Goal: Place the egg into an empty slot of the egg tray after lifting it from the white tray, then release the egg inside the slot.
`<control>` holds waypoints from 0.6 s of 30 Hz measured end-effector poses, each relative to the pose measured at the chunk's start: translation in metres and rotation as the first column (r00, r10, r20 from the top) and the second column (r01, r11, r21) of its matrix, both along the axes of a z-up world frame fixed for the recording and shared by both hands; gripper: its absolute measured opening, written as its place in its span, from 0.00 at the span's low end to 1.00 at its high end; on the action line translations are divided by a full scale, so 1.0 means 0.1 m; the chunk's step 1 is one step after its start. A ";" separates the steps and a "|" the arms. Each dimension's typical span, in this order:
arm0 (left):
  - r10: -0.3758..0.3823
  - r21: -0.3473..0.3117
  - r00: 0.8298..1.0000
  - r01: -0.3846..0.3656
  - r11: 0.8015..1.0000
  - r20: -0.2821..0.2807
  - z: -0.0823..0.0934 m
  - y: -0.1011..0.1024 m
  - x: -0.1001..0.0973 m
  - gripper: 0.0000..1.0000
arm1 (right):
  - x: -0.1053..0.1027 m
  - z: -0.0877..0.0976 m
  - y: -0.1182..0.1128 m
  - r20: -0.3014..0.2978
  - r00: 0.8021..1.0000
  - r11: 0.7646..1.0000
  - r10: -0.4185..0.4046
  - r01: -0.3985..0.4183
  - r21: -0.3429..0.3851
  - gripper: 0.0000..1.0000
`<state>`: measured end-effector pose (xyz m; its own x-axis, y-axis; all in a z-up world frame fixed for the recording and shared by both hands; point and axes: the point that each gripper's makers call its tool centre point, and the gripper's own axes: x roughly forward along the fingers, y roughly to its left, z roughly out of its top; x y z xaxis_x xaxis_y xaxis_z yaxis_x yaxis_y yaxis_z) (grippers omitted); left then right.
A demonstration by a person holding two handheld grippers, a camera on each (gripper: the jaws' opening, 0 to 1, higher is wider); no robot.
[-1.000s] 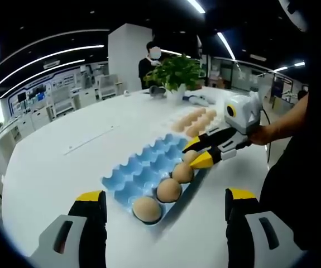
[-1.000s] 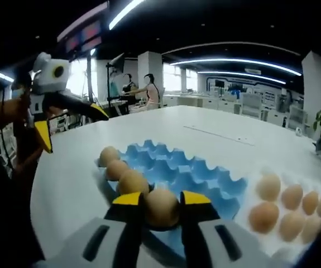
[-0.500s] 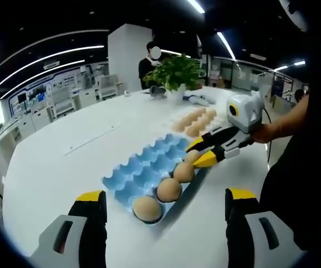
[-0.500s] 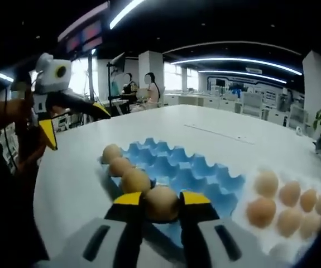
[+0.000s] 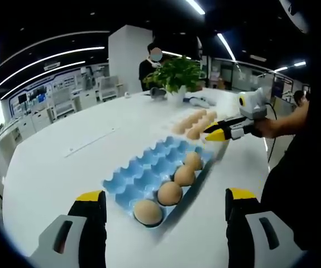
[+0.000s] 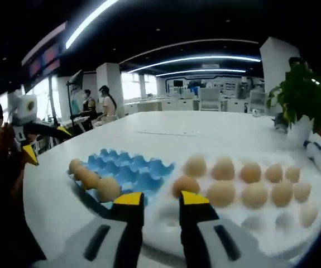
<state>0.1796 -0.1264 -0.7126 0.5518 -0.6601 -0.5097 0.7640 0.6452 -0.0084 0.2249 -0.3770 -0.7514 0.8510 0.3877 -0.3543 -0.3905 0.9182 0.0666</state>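
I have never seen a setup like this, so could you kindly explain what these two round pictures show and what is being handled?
A person holds a two-jaw tool in each hand, and a fisheye camera rides on each. In the left gripper view, the left tool hangs open and empty over a blue egg tray with four eggs along one edge. The right tool shows farther off, near the white tray. In the right gripper view, the right tool is open and empty, facing the white tray of eggs. All lies on a white table with a potted plant.
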 end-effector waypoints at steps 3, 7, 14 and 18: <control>0.005 -0.001 1.000 -0.005 1.000 0.000 0.00 0.00 0.01 0.90 | 0.02 0.03 -0.29 0.013 0.996 0.996 -0.085 0.085 -0.021 0.25; 0.007 -0.002 1.000 -0.007 1.000 0.003 0.01 0.02 0.01 0.90 | 0.04 0.09 -0.79 0.053 0.970 0.968 -0.238 0.241 -0.072 0.25; 0.000 -0.002 1.000 0.000 1.000 0.004 0.01 0.00 0.01 0.89 | -0.06 0.15 -1.93 0.082 0.808 0.807 -0.584 0.588 -0.045 0.25; -0.004 0.001 1.000 0.004 1.000 0.004 0.01 0.00 0.01 0.89 | -0.09 0.00 -2.20 0.039 0.780 0.778 -0.625 0.626 -0.061 0.25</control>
<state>0.1805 -0.1266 -0.7113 0.5516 -0.6618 -0.5077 0.7664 0.6424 -0.0046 0.2157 -0.5973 -0.7511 0.9034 -0.2558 -0.3443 0.2706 0.9627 -0.0051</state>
